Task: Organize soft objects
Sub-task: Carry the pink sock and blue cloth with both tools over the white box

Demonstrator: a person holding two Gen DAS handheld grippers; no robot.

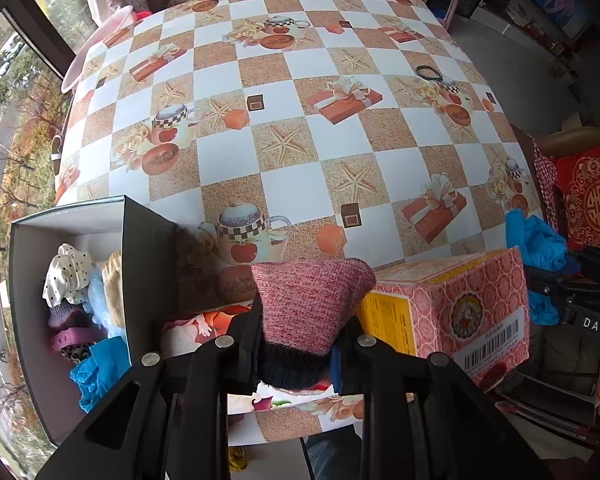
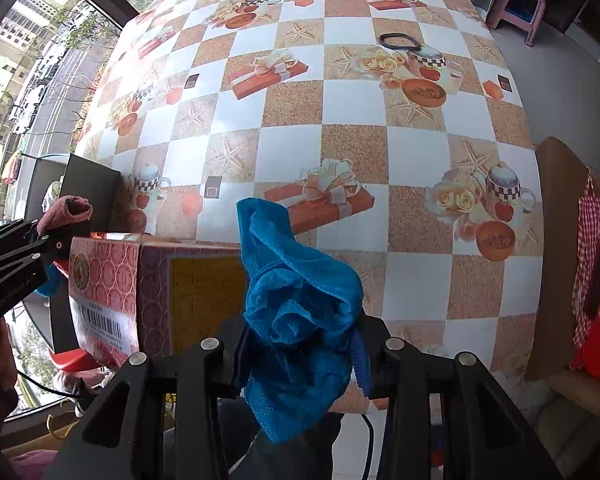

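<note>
Pink sock (image 1: 312, 300) upright, toe skyward

Left gripper (image 1: 296, 344): matte black, angular linkage arms, round silver screw heads at the joints, blue pad on one finger (image 1: 336, 364).
Right gripper (image 2: 300, 354): same black frame, four silver screws across the top, blue finger (image 2: 360, 356) lining, thin black cable beneath.
Markings: white lettering "DAS" on the right unit's side; faint grey print on the left unit's body.
Trousers: dark denim below both frames.
</note>
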